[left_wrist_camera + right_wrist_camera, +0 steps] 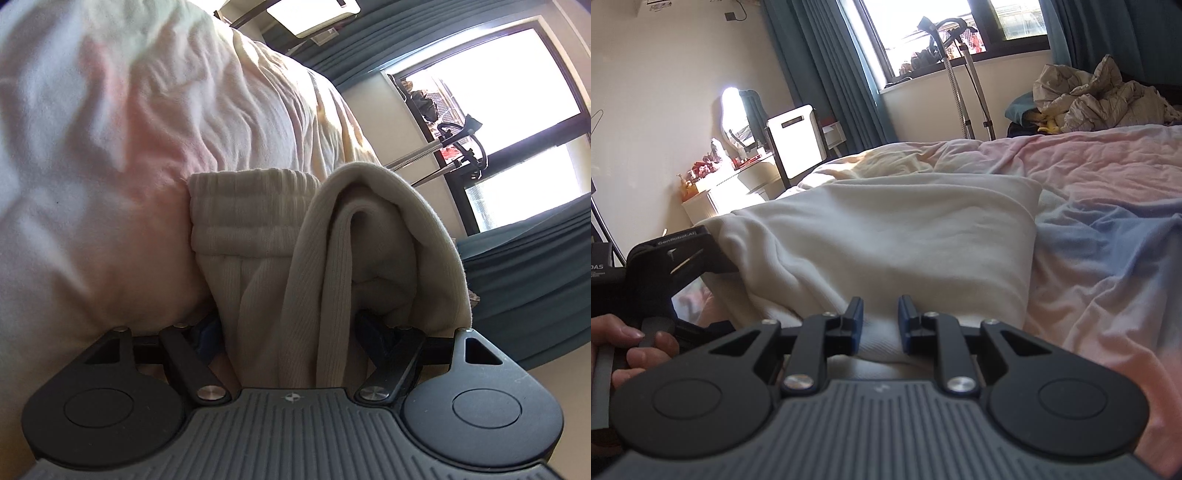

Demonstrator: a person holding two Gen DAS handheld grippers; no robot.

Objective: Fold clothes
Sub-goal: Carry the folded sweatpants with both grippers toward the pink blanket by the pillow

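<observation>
Left tongs (291, 332): I read these as standing wide with a thick bundle of the cream ribbed garment (258, 236) filling the gap; its fingers are mostly buried in cloth, so whether the pads truly press on it I cannot tell.

Garment, left wrist view: ribbed waistband at left, a doubled fold (373, 236) hanging at right, all of it against the bed (110, 147).

Risk, left side: if the hold is only loose, I judge the doubled fold could slide out and fall open, undoing the crease.

Left hand (631, 350): the person's fingers wrap the left tool's handle at the left edge of the right wrist view.

Right tongs (881, 321): I see these narrowed, the blue pads (857, 325) pinching a raised ridge of the garment's near edge.

Garment, right wrist view: the cream garment (886, 236) lies spread on the bed's pink-and-blue sheet (1108, 258), its left edge reaching the left tool.

Risk, right side: the pinch takes little cloth; I judge a sharp pull could strip it free, or drag the sheet beneath along with it.

Risk, both: uneven pulling by my two tools would likely skew the fold line.

Count: tongs, two; hands seen, one; cream garments, one as far as I can tell; beds, one; crumpled quilt (1100, 96) at far right, one.
</observation>
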